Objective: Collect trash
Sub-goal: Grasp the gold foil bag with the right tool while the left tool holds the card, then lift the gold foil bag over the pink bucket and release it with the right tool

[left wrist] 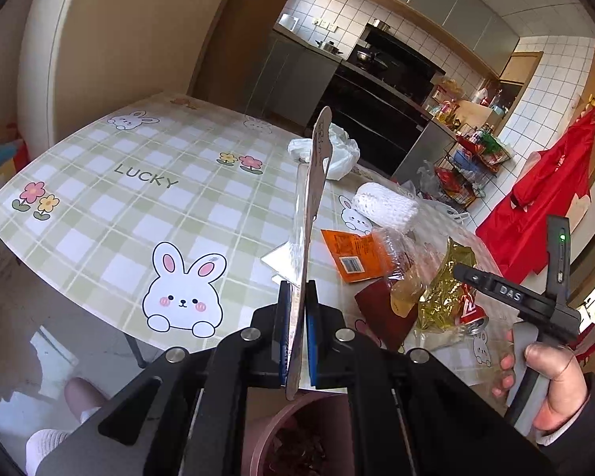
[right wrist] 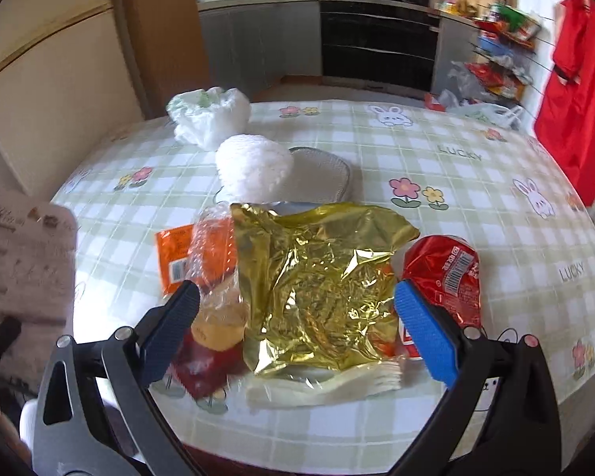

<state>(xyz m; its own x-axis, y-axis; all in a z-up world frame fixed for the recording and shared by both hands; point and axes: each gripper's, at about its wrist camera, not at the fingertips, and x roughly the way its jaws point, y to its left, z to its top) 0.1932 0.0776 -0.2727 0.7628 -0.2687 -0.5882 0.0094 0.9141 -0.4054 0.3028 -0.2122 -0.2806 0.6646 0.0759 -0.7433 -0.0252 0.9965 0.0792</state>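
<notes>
The left gripper (left wrist: 296, 341) is clamped on a flat, thin packet (left wrist: 311, 214), held edge-on and upright, its lower edge over a pink bin (left wrist: 269, 432) at the near edge of the table (left wrist: 111, 214). The right gripper (right wrist: 295, 337) is spread wide, hovering over the gold wrapper (right wrist: 317, 281), touching nothing.

Left of the gold wrapper lie an orange packet (right wrist: 172, 254) and a clear wrapper (right wrist: 214, 261); nearer, a dark red packet (right wrist: 202, 373). Right of the gold wrapper lies a crushed red can (right wrist: 448, 273). Behind it sit a white roll (right wrist: 254, 166) and, touching that, a metal strainer (right wrist: 321, 176); farther back, a white plastic bag (right wrist: 208, 115). All rest on the checked tablecloth.
</notes>
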